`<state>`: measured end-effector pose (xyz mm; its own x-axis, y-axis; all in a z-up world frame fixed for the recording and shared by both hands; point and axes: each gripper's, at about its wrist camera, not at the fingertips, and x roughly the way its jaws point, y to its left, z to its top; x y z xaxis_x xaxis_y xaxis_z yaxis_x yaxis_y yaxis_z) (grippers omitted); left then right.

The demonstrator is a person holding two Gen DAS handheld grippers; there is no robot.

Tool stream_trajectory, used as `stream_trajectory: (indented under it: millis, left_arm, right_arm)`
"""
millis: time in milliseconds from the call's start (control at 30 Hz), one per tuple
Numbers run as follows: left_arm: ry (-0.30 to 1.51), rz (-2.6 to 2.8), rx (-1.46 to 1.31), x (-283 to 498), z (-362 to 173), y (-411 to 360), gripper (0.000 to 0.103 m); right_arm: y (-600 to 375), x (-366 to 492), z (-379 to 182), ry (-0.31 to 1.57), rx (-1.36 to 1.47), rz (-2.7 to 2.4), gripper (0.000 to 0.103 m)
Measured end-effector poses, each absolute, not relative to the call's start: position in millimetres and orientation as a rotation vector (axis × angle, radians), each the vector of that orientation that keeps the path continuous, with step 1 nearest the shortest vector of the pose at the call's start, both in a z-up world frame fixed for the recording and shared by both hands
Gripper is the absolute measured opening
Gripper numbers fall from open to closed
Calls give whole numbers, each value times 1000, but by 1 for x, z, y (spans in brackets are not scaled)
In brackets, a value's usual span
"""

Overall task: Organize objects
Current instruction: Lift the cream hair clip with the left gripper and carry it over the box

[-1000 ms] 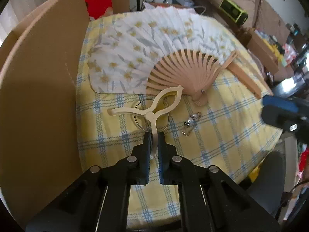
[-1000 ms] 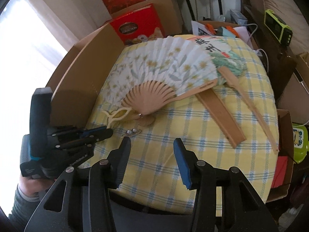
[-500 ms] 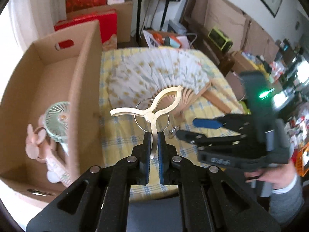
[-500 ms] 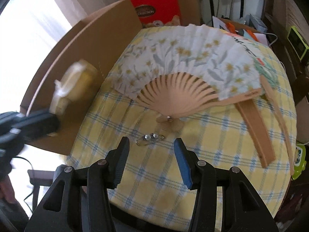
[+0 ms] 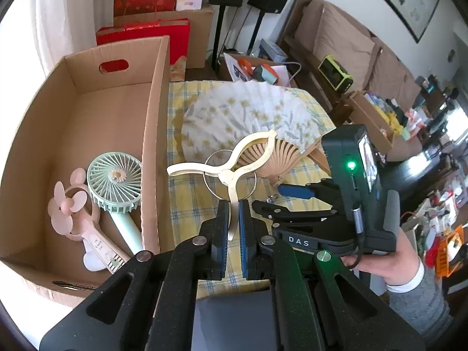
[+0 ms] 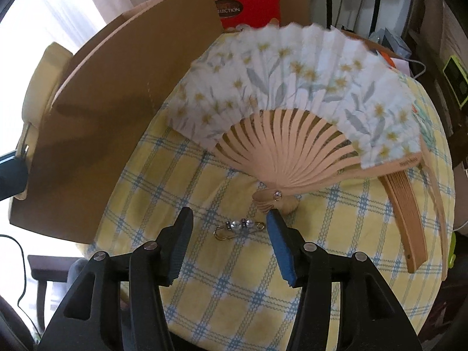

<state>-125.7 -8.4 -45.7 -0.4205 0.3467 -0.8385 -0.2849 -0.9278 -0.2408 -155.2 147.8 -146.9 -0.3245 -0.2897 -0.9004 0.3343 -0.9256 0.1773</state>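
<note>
My left gripper [image 5: 231, 204] is shut on a cream plastic clip [image 5: 231, 169] with a metal ring, held in the air above the table beside the cardboard box [image 5: 152, 134]. My right gripper [image 6: 229, 222] is open, low over a small pearl safety pin [image 6: 238, 225] that lies on the yellow checked cloth between its fingers. An open white floral folding fan [image 6: 292, 93] lies just beyond the pin; it also shows in the left wrist view [image 5: 245, 117]. The right gripper [image 5: 295, 191] shows in the left wrist view too.
The box holds a green hand fan [image 5: 115, 181] and a pink hand fan [image 5: 73, 204]. A closed wooden fan [image 6: 406, 213] lies on the cloth at the right. Red gift boxes [image 5: 143, 32], speaker stands and a cluttered room lie beyond the table.
My left gripper has lifted the clip off the cloth and pulled back, so the box interior shows. My right gripper has moved in and down over the pearl pin.
</note>
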Motion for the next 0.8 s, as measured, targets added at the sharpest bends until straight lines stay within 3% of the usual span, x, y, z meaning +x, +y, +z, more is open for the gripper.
stream_trajectory:
  millis: [633,767,800]
  left_arm:
    - [-127,2371,-1428,-126,-47,-11,6]
    - [-127,2367,-1427,-126,-48,-12,6]
    - [-128,2367,-1428,-126,-48,-12,6]
  right_arm:
    - [149,-160,-153,125,1556,-2295,55]
    - [137,-154,-158,234,1543,-2335,38]
    - [138,-154,-158,228,1539,-2328,38]
